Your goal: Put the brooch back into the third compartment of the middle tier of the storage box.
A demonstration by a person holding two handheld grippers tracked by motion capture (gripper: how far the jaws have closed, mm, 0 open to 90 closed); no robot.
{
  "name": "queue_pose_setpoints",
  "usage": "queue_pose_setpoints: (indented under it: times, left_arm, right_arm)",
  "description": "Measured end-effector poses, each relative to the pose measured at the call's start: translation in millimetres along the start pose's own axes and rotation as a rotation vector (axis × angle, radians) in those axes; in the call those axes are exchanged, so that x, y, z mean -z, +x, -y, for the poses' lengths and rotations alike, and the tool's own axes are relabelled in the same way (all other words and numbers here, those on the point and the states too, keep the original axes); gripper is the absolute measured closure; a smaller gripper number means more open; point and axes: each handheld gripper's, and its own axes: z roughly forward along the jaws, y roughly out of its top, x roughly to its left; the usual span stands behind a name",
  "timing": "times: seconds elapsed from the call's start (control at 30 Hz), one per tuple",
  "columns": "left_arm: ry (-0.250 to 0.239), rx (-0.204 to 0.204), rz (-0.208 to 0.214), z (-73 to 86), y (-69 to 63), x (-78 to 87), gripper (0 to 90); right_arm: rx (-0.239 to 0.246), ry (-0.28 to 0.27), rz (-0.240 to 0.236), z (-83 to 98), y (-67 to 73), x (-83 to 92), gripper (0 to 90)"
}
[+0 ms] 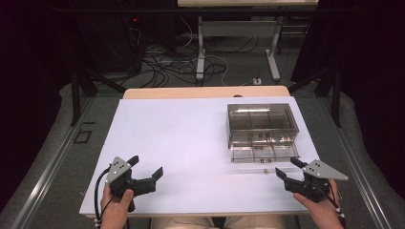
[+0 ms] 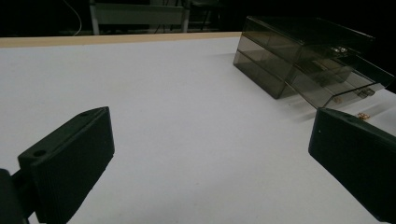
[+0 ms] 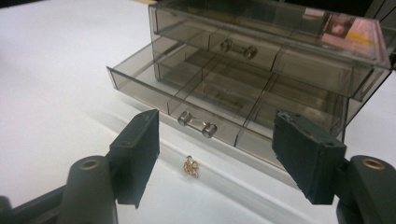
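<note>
I see a smoky transparent plastic drawer box [image 1: 262, 128] on the matte white tabletop [image 1: 181, 143], its lower drawer [image 3: 187, 100] pulled out. A tiny gold metal trinket [image 3: 191, 166] lies on the table just in front of that drawer. My right gripper [image 1: 286, 168] sits low, jaws spread, empty, framing the trinket. My left gripper [image 1: 145, 165], well apart, also gapes empty.
</note>
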Motion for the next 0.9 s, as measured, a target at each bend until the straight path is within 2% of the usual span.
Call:
queue_pose_setpoints:
  times: [0.17,0.37,0.53,0.63,0.73,0.9]
  left_arm:
    - [-0.001,-0.002,-0.005,-0.7,1.0,-0.2,0.4]
    - [0.003,0.002,-0.003,-0.8,0.7,-2.1,0.5]
    - [0.011,-0.01,0.005,-0.2,-1.1,-2.4,0.4]
    - [0.014,-0.013,0.009,-0.2,-1.3,-3.0,0.4]
    - [0.019,-0.015,0.011,0.1,-2.0,-3.9,0.4]
    - [0.022,-0.018,0.011,0.5,-2.8,-4.2,0.4]
  right_arm:
    - [-0.006,0.02,-0.013,3.4,-0.8,-4.9,34.1]
    - [-0.022,0.017,-0.03,3.7,-0.5,-7.4,35.0]
    - [-0.008,0.051,-0.023,1.9,2.0,-8.5,36.5]
    - [-0.029,0.079,-0.015,1.5,2.9,-8.3,36.8]
    - [-0.021,0.074,0.0,1.4,3.1,-8.7,37.0]
    - [-0.032,0.1,0.006,1.1,2.5,-9.8,37.4]
